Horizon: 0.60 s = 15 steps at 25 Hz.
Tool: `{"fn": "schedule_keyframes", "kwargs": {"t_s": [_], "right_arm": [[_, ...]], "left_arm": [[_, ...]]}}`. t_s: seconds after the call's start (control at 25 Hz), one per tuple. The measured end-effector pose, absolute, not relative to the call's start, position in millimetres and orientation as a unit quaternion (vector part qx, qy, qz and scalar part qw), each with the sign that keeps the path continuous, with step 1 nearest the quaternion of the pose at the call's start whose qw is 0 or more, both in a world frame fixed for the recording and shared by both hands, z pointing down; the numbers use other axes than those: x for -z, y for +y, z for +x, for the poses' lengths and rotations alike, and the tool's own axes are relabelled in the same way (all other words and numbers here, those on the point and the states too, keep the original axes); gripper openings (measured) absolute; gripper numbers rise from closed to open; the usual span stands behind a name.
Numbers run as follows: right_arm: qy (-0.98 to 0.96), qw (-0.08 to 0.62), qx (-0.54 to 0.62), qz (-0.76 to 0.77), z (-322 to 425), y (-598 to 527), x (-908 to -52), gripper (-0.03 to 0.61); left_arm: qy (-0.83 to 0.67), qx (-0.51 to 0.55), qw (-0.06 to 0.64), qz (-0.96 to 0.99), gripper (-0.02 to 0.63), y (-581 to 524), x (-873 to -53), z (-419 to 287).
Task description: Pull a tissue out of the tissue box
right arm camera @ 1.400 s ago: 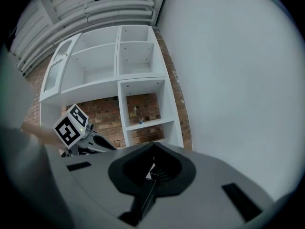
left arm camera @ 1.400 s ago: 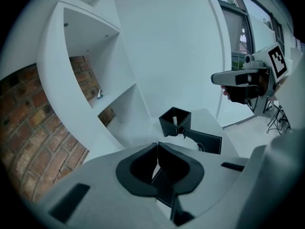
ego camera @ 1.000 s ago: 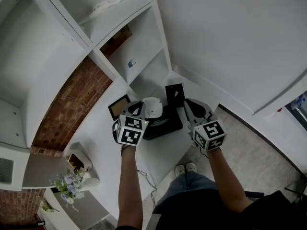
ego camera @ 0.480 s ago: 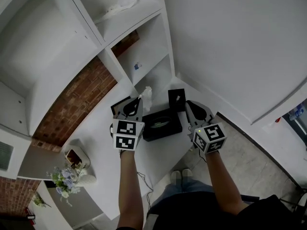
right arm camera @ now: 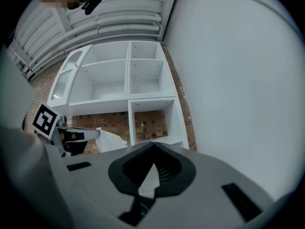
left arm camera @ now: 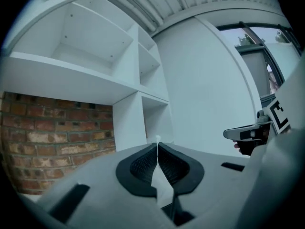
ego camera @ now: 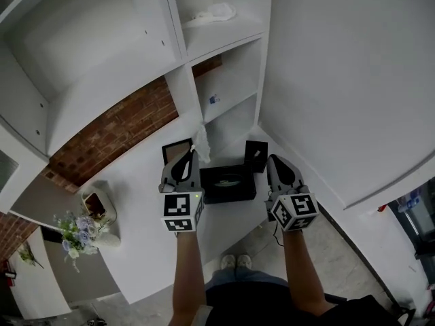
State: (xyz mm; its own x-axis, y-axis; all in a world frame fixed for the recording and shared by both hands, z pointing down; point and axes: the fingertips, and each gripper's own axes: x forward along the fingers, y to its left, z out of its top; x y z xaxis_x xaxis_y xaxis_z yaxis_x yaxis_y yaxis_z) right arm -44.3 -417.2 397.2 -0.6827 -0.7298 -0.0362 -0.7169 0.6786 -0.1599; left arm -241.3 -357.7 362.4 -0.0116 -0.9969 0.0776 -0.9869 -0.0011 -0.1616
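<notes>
Where the head view looked steeply down, the left claw [ego camera: 194, 153] was pressed together on a white tissue [ego camera: 201, 141], which rose from the claw tips at 11 o'clock of the black tissue box [ego camera: 228, 182] and appeared apart from it. The box lay on the white counter [ego camera: 143, 246] between the two claws, with the left at its 9 o'clock and the right claw [ego camera: 273, 160] at its 3 o'clock. In the left gripper view, the jaws of the left claw [left arm camera: 157, 144] met, and a thin white edge of the tissue [left arm camera: 156, 138] showed at their tips. In the right gripper view, the right claw [right arm camera: 153, 144] had its jaws closed tip to tip with nothing between them, and the tissue [right arm camera: 113, 141] appeared at 9 o'clock.

A small black stand [ego camera: 256, 156] stood at 1 o'clock of the box and a framed picture [ego camera: 175, 150] at 10 o'clock, both on the counter. A bunch of flowers [ego camera: 75, 231] and a pale pot [ego camera: 95, 206] lay at 8 o'clock of the head view. White shelving [ego camera: 183, 94] rose before a brick wall [ego camera: 115, 134]. A crumpled white cloth [ego camera: 216, 11] rested on a shelf at 12 o'clock.
</notes>
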Motion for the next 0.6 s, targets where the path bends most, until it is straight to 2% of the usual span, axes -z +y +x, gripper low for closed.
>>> {"fn": "schedule_keyframes", "kwargs": {"t_s": [0.6], "right_arm": [[0.915, 0.035, 0.061, -0.397, -50.6, -407.1, -401.6, -0.003]], "left_arm": [[0.711, 0.067, 0.009, -0.700, 0.012, -325.3, -394.0, -255.5]]}}
